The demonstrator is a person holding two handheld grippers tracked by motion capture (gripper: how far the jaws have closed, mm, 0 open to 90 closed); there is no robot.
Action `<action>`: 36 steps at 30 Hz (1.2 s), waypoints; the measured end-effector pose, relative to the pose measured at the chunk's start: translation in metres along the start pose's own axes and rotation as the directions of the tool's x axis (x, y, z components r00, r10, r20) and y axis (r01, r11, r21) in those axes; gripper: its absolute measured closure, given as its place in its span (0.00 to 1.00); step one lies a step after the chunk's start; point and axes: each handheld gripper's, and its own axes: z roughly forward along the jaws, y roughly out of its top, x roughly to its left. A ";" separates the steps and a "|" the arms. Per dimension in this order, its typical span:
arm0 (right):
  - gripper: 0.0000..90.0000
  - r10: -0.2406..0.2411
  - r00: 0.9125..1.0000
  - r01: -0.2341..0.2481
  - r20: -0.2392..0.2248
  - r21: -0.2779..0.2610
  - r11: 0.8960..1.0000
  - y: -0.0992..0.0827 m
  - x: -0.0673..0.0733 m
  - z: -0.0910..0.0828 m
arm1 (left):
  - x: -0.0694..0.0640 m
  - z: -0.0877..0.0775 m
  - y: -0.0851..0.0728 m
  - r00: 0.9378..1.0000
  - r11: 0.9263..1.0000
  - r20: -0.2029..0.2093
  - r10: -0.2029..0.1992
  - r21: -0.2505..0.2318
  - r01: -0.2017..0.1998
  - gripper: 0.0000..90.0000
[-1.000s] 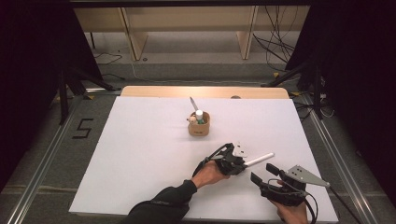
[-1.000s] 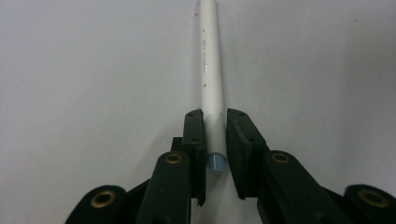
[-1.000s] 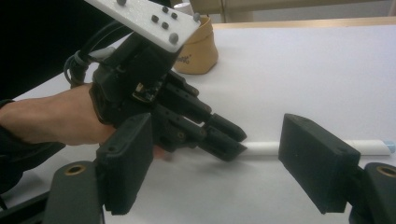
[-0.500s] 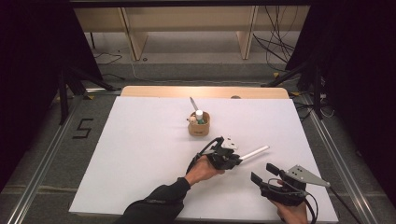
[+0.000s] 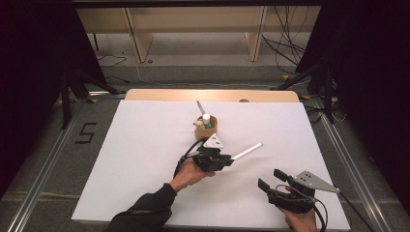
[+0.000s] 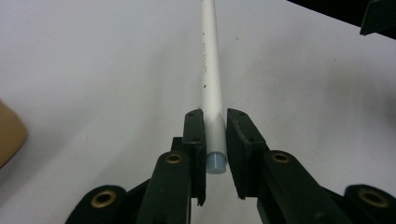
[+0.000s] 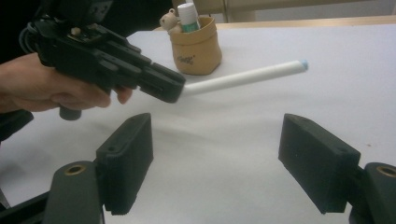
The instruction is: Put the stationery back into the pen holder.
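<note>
My left gripper [image 5: 227, 160] is shut on one end of a long white pen [image 5: 247, 151], which sticks out to the right, lifted off the white table. In the left gripper view the pen [image 6: 211, 70] runs straight ahead from between the pads [image 6: 195, 135]. The right gripper view shows the left gripper [image 7: 173, 91] and the pen [image 7: 247, 77] in front of a tan pouch [image 7: 196, 46]. My right gripper [image 5: 270, 180] rests open near the front right edge of the table, nothing between its pads [image 7: 130, 154].
The tan pouch [image 5: 207, 127] stands at the table's middle back, holding a white tube with a green band [image 5: 206, 120], a grey pen [image 5: 200, 107] and a small figure [image 7: 169, 21]. A wooden edge [image 5: 212, 95] borders the table's far side.
My left hand has carried the pen to the left, toward the pouch, and a little up. The right gripper has stayed where it was.
</note>
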 end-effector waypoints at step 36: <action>0.30 -0.422 0.906 0.423 -0.028 0.060 0.904 0.013 0.063 0.035 | 0.000 -0.082 -0.030 0.992 0.991 0.129 0.014 0.131 -0.031 0.86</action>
